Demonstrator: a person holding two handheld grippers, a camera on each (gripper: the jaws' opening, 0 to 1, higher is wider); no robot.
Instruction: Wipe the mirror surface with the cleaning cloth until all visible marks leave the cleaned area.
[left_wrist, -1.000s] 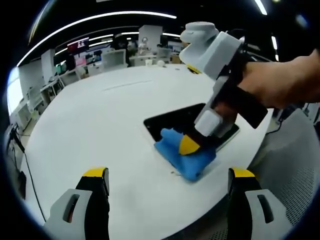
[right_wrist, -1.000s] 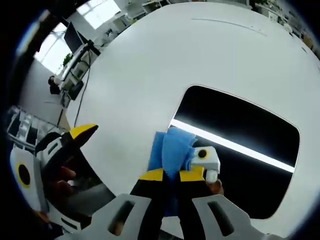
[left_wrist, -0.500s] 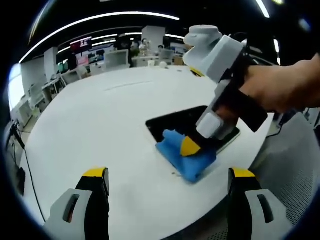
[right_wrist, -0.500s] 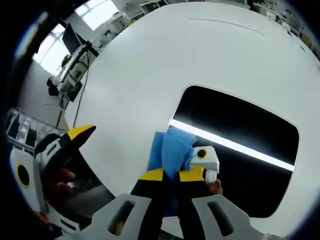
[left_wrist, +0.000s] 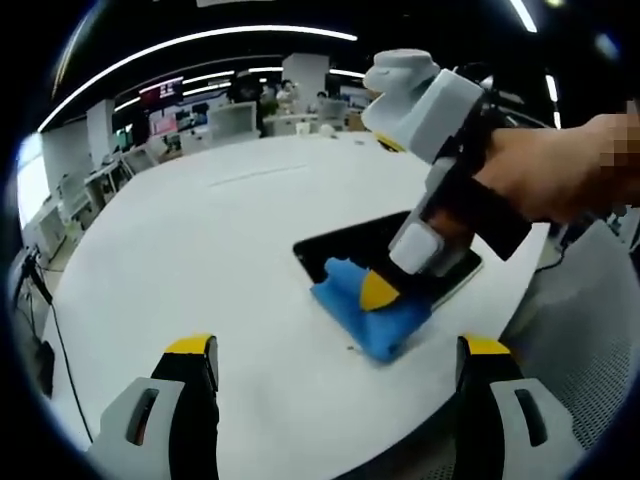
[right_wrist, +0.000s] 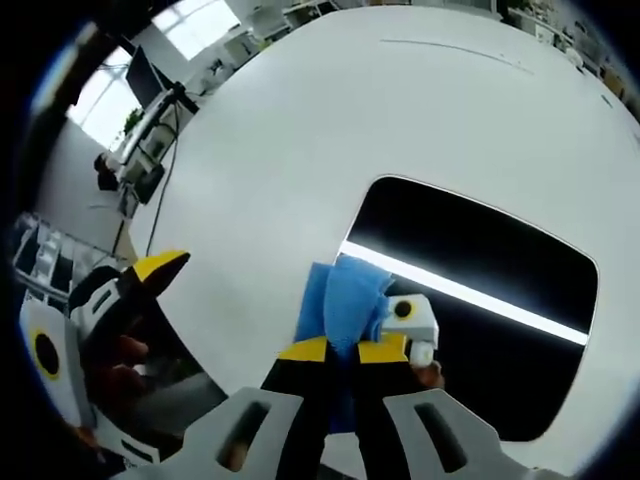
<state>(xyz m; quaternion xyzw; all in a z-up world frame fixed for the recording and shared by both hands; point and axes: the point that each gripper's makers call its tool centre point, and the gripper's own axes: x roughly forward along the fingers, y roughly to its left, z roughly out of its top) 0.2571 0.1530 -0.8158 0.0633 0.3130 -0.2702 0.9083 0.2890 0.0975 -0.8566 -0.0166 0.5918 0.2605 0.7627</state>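
Observation:
A dark rectangular mirror (right_wrist: 480, 300) lies flat on the round white table (right_wrist: 300, 130); it reflects a bright ceiling light strip. My right gripper (right_wrist: 342, 350) is shut on a blue cleaning cloth (right_wrist: 345, 295), which rests on the mirror's near-left corner. In the left gripper view the right gripper (left_wrist: 385, 292), held by a hand, presses the blue cloth (left_wrist: 370, 310) onto the mirror (left_wrist: 370, 245) near the table's right edge. My left gripper (left_wrist: 335, 365) hangs open above the table, apart from the cloth, its jaws wide with nothing between them.
The table edge (left_wrist: 470, 330) runs close to the mirror. Desks and monitors (left_wrist: 170, 120) stand in the office behind. The left gripper (right_wrist: 110, 310) and a hand show at the lower left of the right gripper view.
The cloth and right gripper have barely shifted on the mirror's corner. The left gripper has stayed open and in place.

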